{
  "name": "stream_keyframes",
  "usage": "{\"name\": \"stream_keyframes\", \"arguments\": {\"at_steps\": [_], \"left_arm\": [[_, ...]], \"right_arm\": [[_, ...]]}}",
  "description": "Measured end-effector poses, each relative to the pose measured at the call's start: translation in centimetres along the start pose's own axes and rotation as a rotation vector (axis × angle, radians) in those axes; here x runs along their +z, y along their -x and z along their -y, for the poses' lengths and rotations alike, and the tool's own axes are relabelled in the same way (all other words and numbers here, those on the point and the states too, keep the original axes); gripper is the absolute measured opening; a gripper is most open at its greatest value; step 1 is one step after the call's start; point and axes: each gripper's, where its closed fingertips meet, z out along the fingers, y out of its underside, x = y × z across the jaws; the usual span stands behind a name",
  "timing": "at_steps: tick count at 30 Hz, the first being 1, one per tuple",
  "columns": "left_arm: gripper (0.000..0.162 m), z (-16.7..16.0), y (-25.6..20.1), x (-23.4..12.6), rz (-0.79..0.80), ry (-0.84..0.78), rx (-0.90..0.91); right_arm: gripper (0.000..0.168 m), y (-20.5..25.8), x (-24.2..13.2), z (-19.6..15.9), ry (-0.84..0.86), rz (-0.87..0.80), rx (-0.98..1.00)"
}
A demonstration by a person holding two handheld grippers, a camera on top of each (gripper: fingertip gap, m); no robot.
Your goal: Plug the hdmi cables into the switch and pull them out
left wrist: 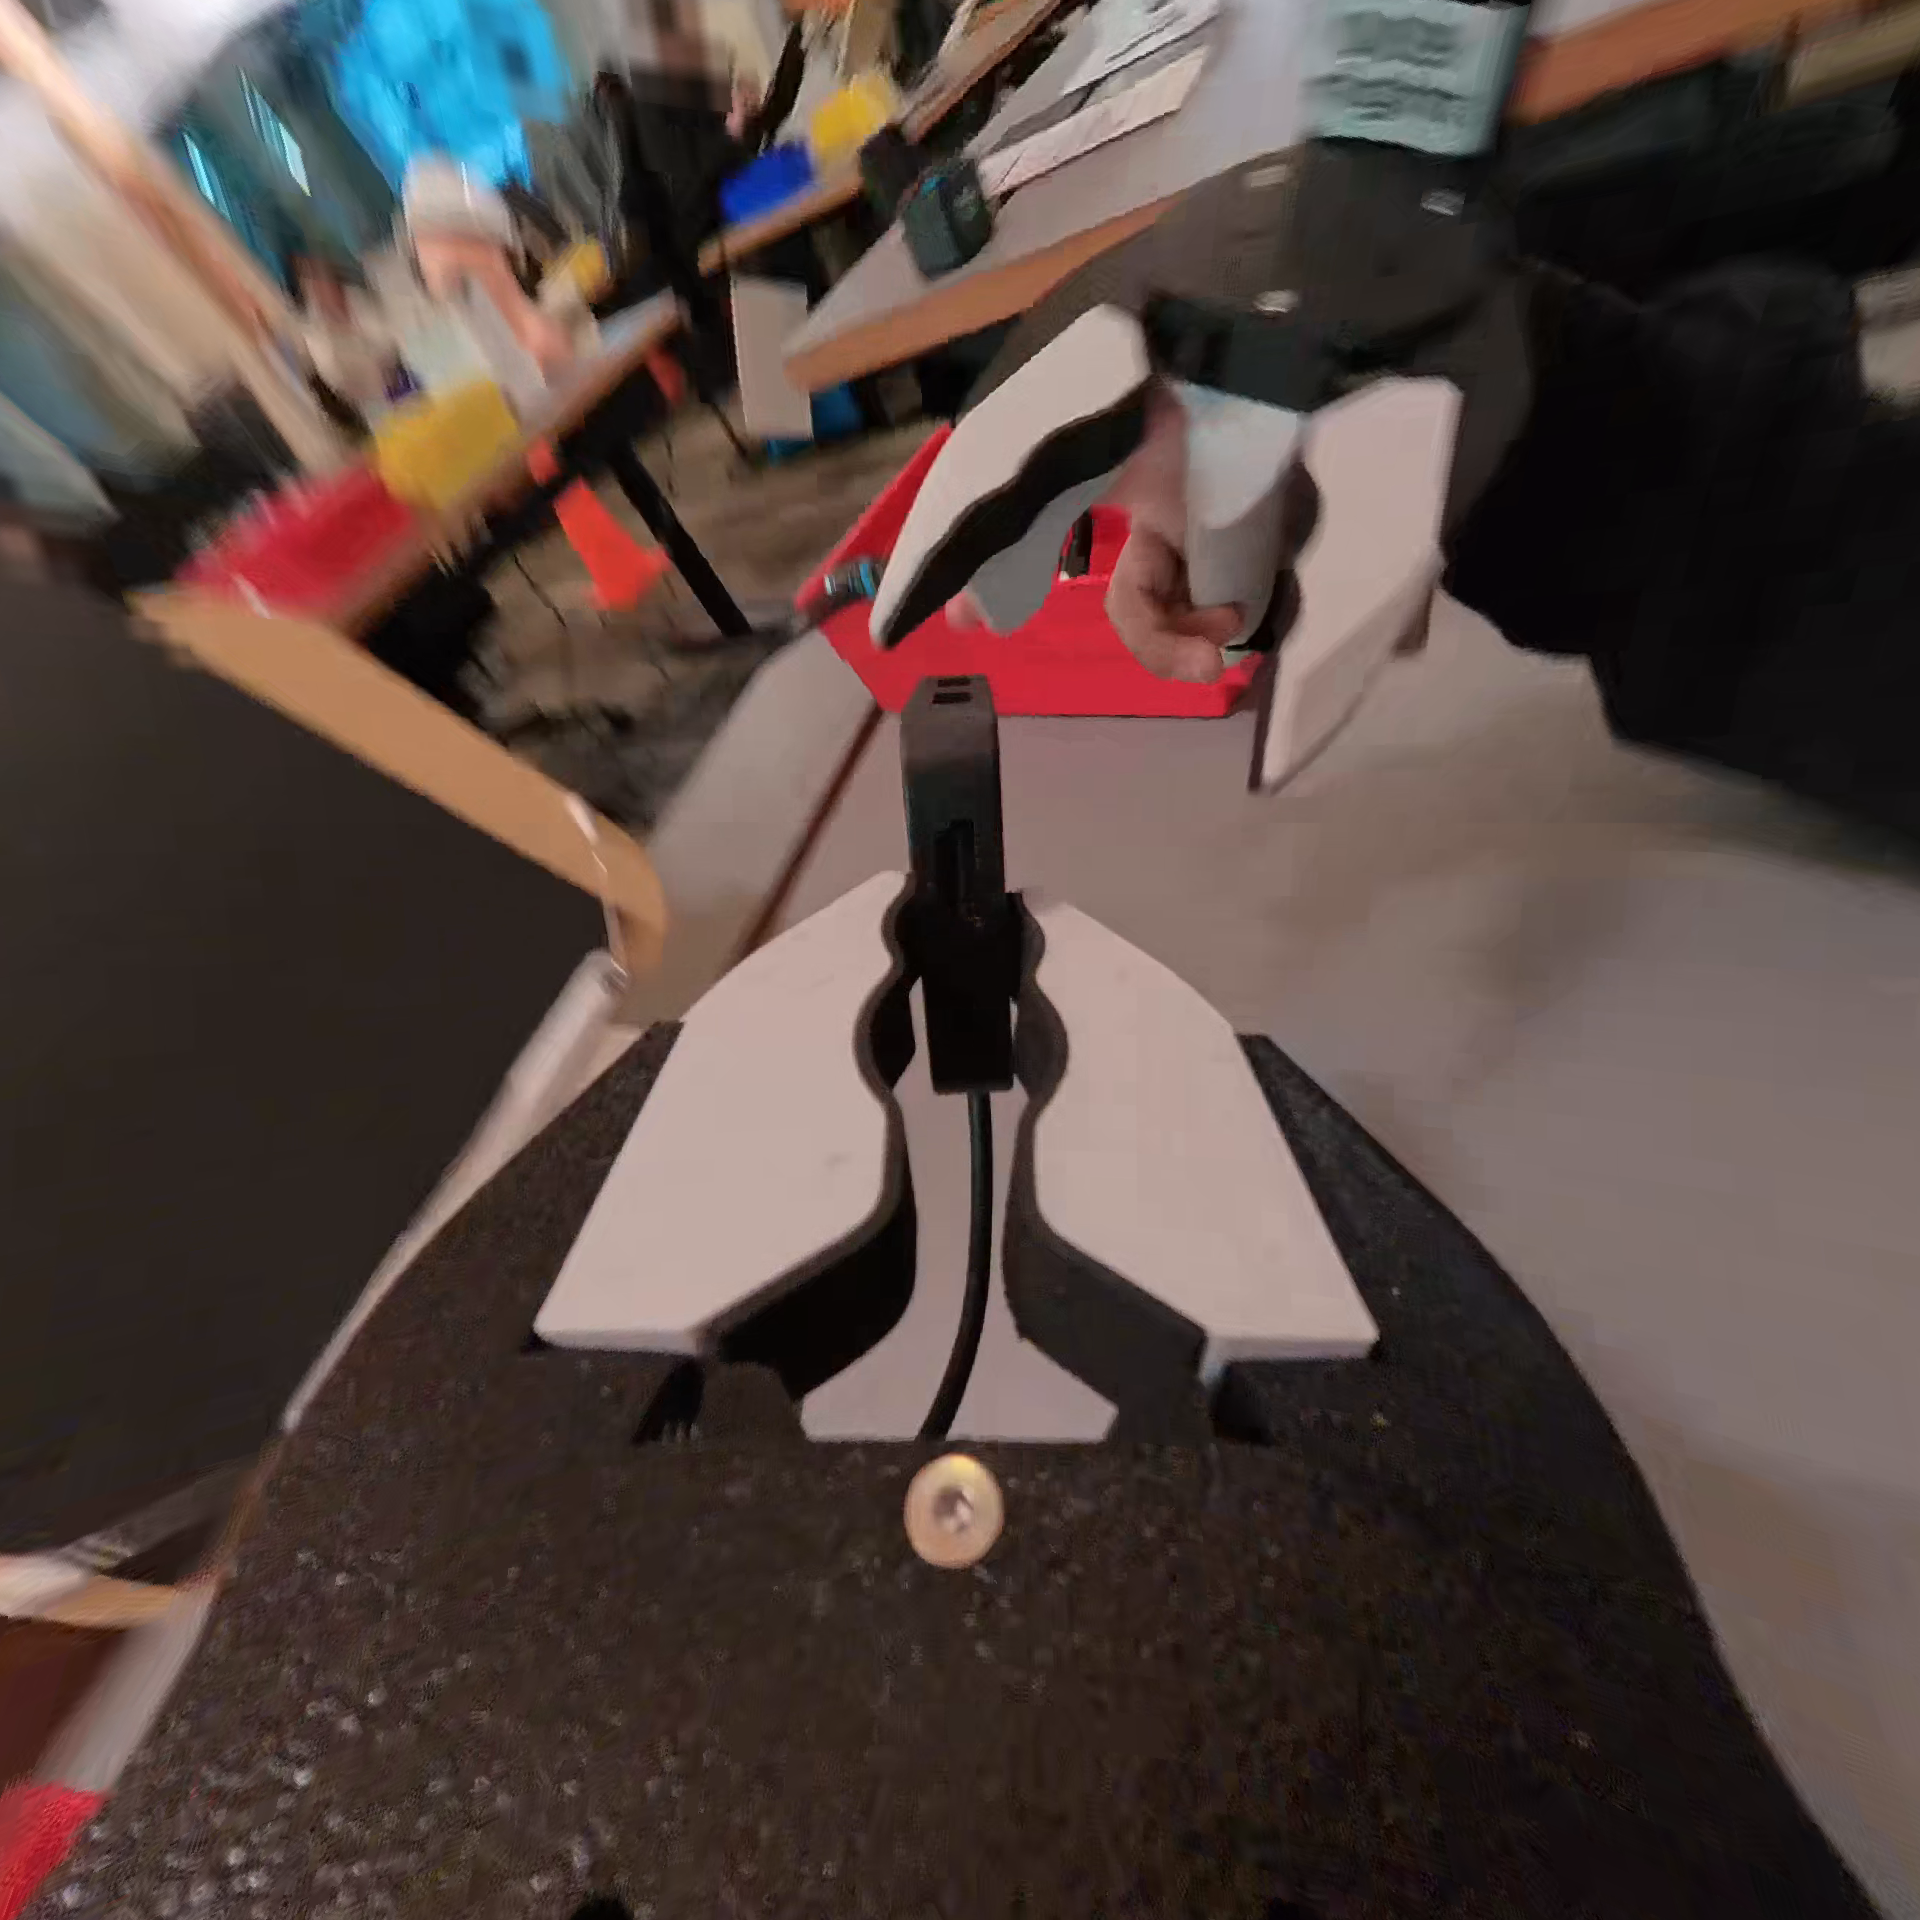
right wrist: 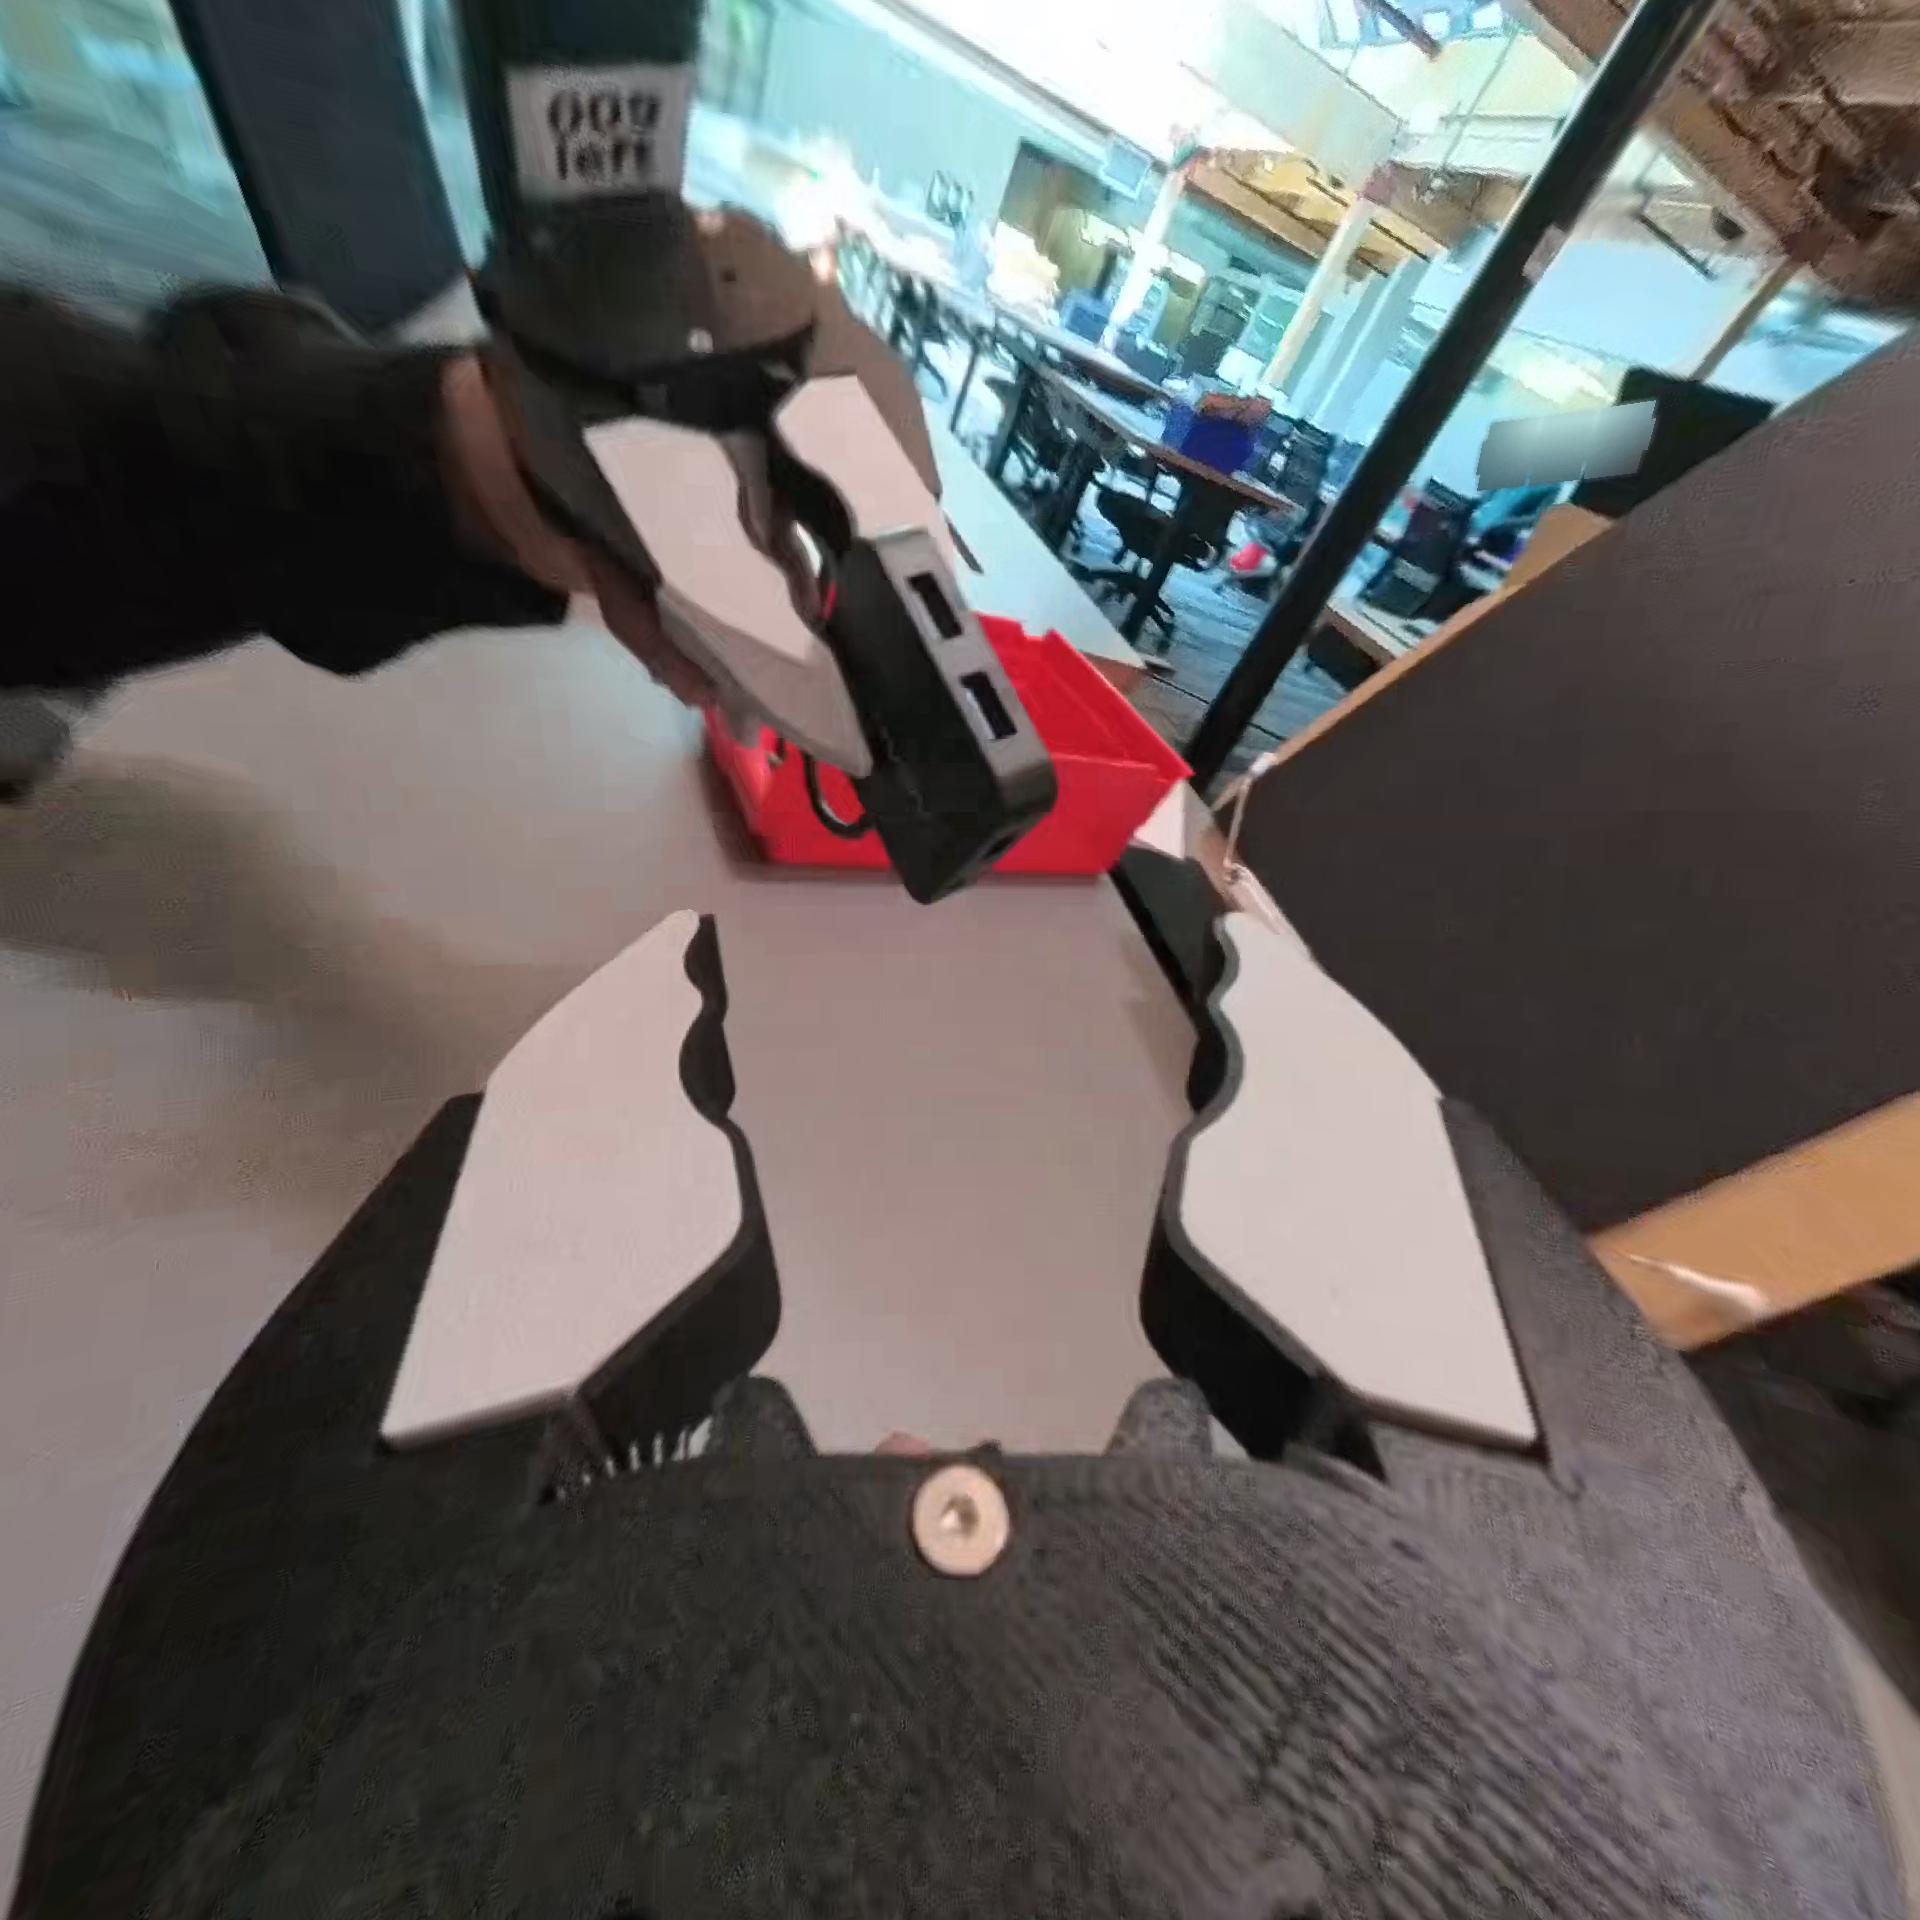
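While left gripper (left wrist: 961, 935) clamps black switch (left wrist: 951, 831) above desk (left wrist: 1351, 987), right gripper (right wrist: 961, 987) gapes wide, empty; red bin (right wrist: 1081, 748) at far edge.

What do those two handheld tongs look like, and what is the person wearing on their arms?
Both tongs, left and right, have flat pale grey fingers with wavy black inner edges, on a speckled black body with one silver screw. The left one carries a white label. A dark sleeve covers the arm.

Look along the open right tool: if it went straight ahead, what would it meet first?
Probably the black switch, held in the air by the left tool just ahead of the right tool; the red bin lies beyond. Depth is uncertain.
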Motion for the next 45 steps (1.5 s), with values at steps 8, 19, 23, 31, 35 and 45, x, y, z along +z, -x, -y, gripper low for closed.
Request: {"name": "stream_keyframes", "arguments": {"at_steps": [8, 19, 23, 31, 35, 45], "left_arm": [[0.014, 1.4, -1.9, -0.1, -0.063, -0.031, 0.341], [0.014, 4.2, -2.9, -0.1, -0.135, -0.347, -0.109], [0.014, 4.5, -2.8, -0.1, -0.172, -0.41, -0.255], [0.02, 3.9, -2.9, 0.0, -0.209, -0.362, -0.32], [0.026, 3.1, -3.0, 0.3, -0.185, -0.3, -0.258], [0.015, 1.7, -2.6, 0.2, -0.072, -0.097, 0.088]], "right_arm": [[0.063, 1.2, 0.6, 3.0, -0.201, 0.072, 0.068], [0.032, 1.3, 0.6, 3.6, -0.265, 0.095, 0.016], [0.025, 1.6, 0.5, 4.0, -0.271, 0.124, 0.008], [0.015, 2.0, 0.1, 4.0, -0.232, 0.2, 0.051], [0.015, 1.7, 0.1, 4.3, -0.252, 0.199, 0.069], [0.023, 1.6, -0.1, 3.8, -0.258, 0.19, 0.099]]}}
